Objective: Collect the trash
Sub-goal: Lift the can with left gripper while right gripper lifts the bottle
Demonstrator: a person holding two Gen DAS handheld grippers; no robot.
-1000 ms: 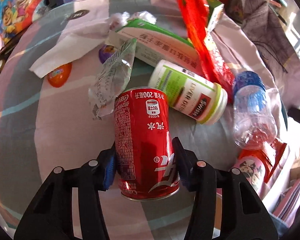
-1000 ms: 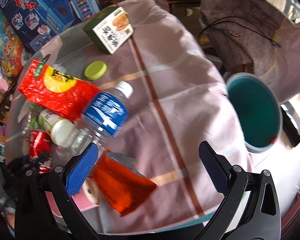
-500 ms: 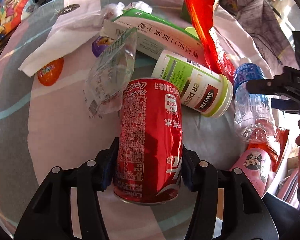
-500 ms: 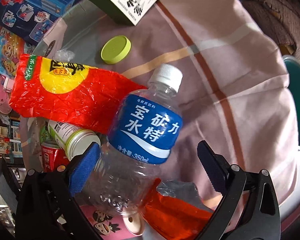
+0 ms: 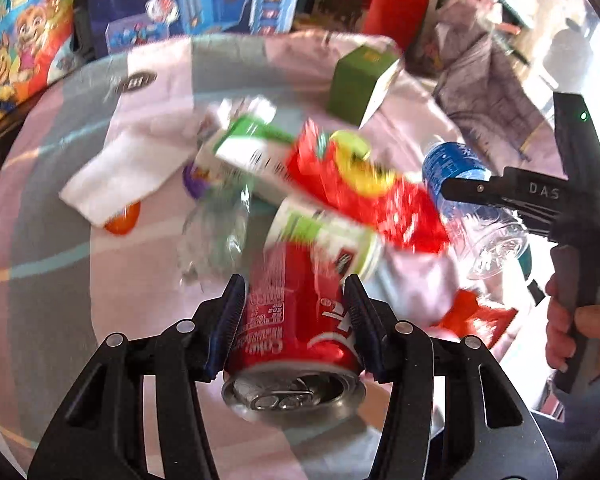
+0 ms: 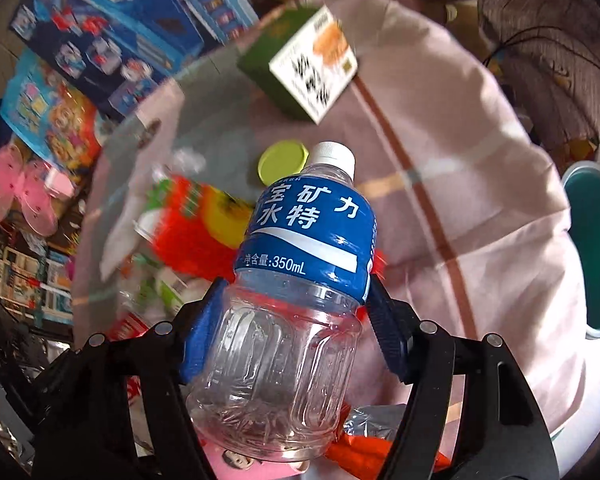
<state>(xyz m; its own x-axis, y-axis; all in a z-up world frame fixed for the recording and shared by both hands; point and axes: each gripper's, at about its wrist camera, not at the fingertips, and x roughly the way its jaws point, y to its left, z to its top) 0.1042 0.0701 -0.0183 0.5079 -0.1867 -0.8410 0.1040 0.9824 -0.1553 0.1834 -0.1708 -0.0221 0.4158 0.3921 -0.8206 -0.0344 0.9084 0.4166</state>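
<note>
The left gripper [image 5: 294, 312], pitched steeply downward, clamps the red can [image 5: 296, 320]; the right gripper's [image 6: 292, 316] jaws, just closing, pinch the bottle [image 6: 296, 280].

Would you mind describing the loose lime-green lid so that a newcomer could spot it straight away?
Start at the pink striped cloth covering the table, then find the green carton near its far edge. Just nearer than the carton, the lime-green lid lies flat on the cloth. Its neighbours are boxes, bottles and wrappers; it alone is a small plain round disc.
</note>
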